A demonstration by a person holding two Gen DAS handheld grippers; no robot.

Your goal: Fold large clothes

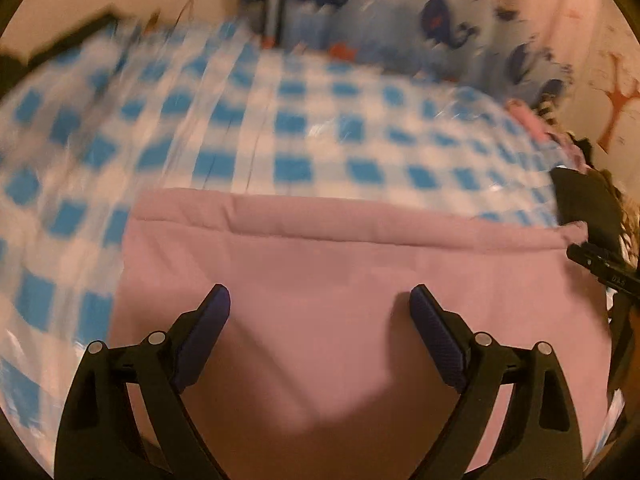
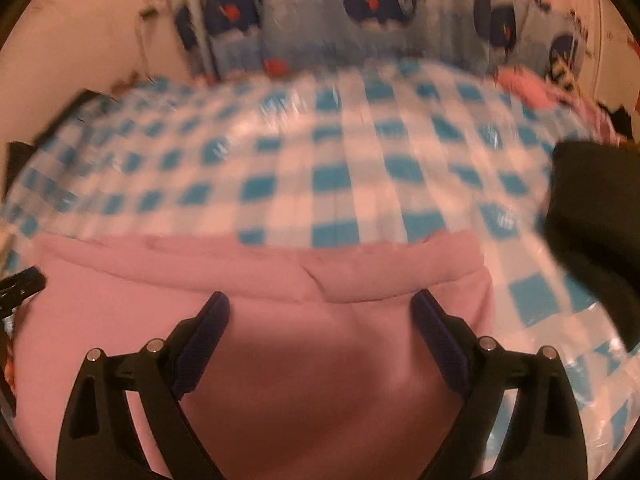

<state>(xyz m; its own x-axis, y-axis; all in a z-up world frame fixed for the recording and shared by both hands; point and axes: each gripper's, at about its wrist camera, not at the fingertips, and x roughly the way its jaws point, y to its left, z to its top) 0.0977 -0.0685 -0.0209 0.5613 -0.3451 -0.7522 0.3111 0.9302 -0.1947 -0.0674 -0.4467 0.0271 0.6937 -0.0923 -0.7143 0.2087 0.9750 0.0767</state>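
A large pink garment (image 1: 340, 280) lies flat on a blue-and-white checked cloth (image 1: 288, 128), with a folded band along its far edge. My left gripper (image 1: 320, 300) is open and empty, its jaws spread wide just above the pink fabric. In the right wrist view the same pink garment (image 2: 260, 280) fills the lower left, its far right corner lying on the checked cloth (image 2: 332, 184). My right gripper (image 2: 320, 304) is open and empty over the garment near that far band. Part of the other gripper (image 1: 600, 268) shows at the right edge of the left wrist view.
A curtain with dark blue elephants (image 2: 376, 4) hangs behind the checked surface. A dark garment (image 2: 592, 220) lies at the right. Pink and patterned clothes (image 2: 536, 88) are piled at the far right. A pale wall (image 2: 80, 40) is on the left.
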